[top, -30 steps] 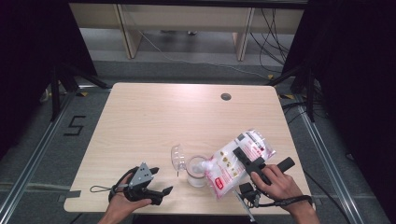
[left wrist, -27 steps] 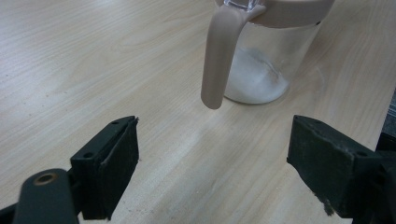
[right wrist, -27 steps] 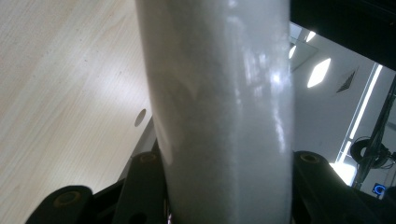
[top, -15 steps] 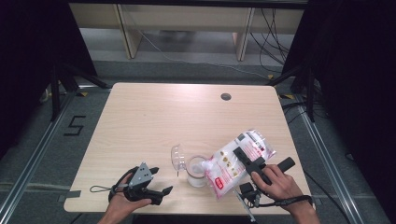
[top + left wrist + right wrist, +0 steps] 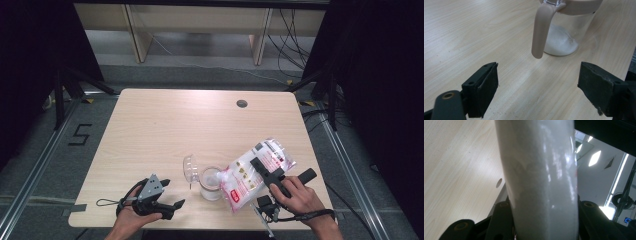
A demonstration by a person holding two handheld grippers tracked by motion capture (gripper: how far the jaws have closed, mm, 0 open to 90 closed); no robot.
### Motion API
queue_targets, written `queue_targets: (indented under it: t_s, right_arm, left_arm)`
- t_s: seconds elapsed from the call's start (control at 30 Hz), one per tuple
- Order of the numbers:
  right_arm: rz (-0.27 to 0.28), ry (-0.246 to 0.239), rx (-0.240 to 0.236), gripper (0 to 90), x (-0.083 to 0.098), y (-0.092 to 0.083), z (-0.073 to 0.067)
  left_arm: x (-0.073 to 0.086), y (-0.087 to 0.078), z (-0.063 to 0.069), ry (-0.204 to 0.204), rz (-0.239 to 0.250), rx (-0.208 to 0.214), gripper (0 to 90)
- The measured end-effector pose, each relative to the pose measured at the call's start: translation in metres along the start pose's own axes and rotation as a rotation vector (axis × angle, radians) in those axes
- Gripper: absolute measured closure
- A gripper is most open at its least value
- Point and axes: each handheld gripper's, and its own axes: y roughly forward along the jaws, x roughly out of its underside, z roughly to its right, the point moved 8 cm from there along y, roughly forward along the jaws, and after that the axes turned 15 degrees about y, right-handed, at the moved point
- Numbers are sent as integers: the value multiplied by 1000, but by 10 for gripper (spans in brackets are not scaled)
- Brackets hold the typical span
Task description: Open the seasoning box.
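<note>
A clear jar (image 5: 211,183) with white powder in its bottom stands near the table's front edge, its clear lid (image 5: 190,169) swung open to the left. My right gripper (image 5: 262,169) is shut on a white and pink bag (image 5: 250,175), tilted with its lower end over the jar's mouth. In the right gripper view the bag (image 5: 541,182) sits squeezed between the jaws of the right gripper (image 5: 544,220). My left gripper (image 5: 172,193) rests open on the table left of the jar. The left gripper view looks past the open left gripper (image 5: 539,92) at the jar (image 5: 566,37) and its beige latch (image 5: 540,32).
The wooden table (image 5: 175,125) has a small round hole (image 5: 242,103) near its far edge. Black frames and cables stand on the floor around it, and a shelf unit (image 5: 195,25) runs behind.
</note>
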Motion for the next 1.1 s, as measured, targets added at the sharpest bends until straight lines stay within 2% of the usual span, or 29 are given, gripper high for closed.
queue_targets:
  t_s: [0.53,0.63,0.77,0.83,0.87,0.93,1.1]
  right_arm:
    - [2,-1,-2,639,0,0,0]
    - [11,-24,5,639,0,0,2]
    - [11,-21,5,640,1,0,2]
    - [3,-2,-4,640,1,-1,0]
    - [2,-1,-4,640,1,-1,0]
    - [5,-2,-3,641,0,-1,0]
    - [7,8,2,642,2,-1,-1]
  left_arm:
    - [0,0,0,1,1,2,162]
    - [0,0,-2,27,0,4,162]
    - [-1,0,-2,26,1,4,162]
    - [-1,0,-2,27,0,1,162]
    - [-2,0,-2,26,1,3,162]
    - [-2,1,0,-4,3,2,162]
    - [-2,2,0,-4,6,5,162]
